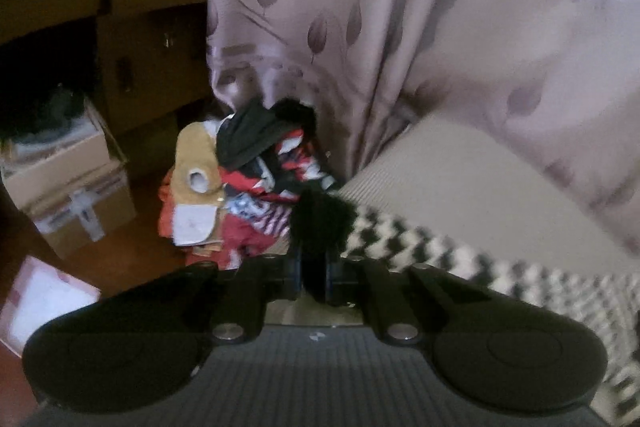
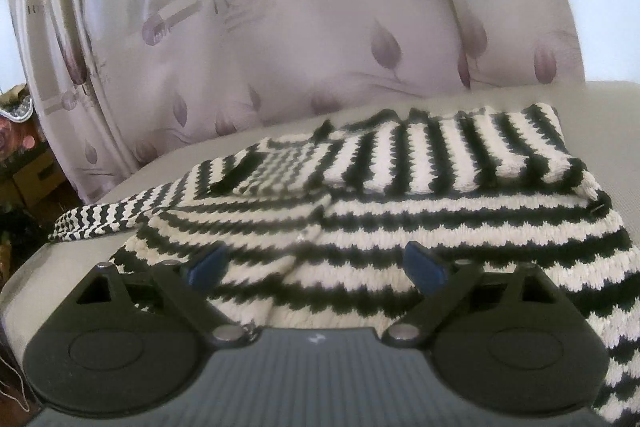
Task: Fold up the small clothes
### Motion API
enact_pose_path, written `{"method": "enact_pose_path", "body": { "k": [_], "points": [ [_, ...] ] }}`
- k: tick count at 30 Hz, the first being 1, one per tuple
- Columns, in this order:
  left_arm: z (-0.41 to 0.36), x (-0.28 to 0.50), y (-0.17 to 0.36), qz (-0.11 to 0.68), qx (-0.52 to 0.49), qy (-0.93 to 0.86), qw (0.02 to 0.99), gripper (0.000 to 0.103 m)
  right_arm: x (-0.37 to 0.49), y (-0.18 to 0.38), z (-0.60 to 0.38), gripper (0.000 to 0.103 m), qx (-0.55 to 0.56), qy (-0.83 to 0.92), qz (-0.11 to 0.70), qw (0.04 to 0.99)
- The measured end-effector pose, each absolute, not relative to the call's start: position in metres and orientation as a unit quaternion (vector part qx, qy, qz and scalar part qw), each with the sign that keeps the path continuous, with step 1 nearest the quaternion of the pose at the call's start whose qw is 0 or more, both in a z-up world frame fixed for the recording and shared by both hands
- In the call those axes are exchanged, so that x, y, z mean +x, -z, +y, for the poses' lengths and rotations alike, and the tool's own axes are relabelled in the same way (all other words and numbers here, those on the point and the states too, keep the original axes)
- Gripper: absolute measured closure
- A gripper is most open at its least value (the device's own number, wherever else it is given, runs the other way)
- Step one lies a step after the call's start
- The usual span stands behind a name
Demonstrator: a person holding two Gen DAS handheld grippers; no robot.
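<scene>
A black-and-white striped knit garment (image 2: 400, 187) lies partly folded on a beige cushioned surface (image 2: 608, 107). My right gripper (image 2: 316, 265) hovers just over its near edge, open, its blue pads (image 2: 208, 267) spread wide with nothing between them. In the left wrist view the garment (image 1: 420, 247) trails off to the right, blurred. My left gripper (image 1: 314, 267) is shut on a fuzzy black edge (image 1: 320, 223) that seems to belong to this garment. That edge bunches up above the fingertips.
A heap of mixed red, black and tan clothes (image 1: 248, 183) lies on the floor beyond the left gripper. Cardboard boxes (image 1: 72, 195) and dark furniture (image 1: 152, 27) stand to the left. A pale leaf-patterned curtain (image 2: 300, 27) hangs right behind the beige surface (image 1: 460, 187).
</scene>
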State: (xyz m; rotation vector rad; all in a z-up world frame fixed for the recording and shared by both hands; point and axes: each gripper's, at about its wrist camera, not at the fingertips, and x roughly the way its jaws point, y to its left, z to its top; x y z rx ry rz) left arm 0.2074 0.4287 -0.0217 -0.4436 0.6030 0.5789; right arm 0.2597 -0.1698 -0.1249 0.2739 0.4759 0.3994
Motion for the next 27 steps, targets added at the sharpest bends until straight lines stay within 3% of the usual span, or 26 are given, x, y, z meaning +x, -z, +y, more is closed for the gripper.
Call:
{"method": "enact_pose_path", "body": {
  "k": [7,17,22,27],
  "points": [
    [0.372,0.221,-0.059,0.242,-0.216,-0.214,0.921,0.092,0.260,0.127,-0.177,0.008,0.160,-0.204,0.225,0.939],
    [0.156,0.317,-0.167,0.200,-0.152,-0.054,0.967,0.092,0.258,0.141,-0.222,0.008,0.309,-0.199,0.186,0.911],
    [0.014,0.378,-0.177,0.220,-0.123,0.025,0.967,0.092,0.257,0.157,-0.247,0.008,0.398,-0.185,0.175,0.881],
    [-0.121,0.415,-0.139,0.261,-0.085,0.102,0.956,0.092,0.253,0.165,-0.252,0.009,0.415,-0.196,0.164,0.873]
  ]
}}
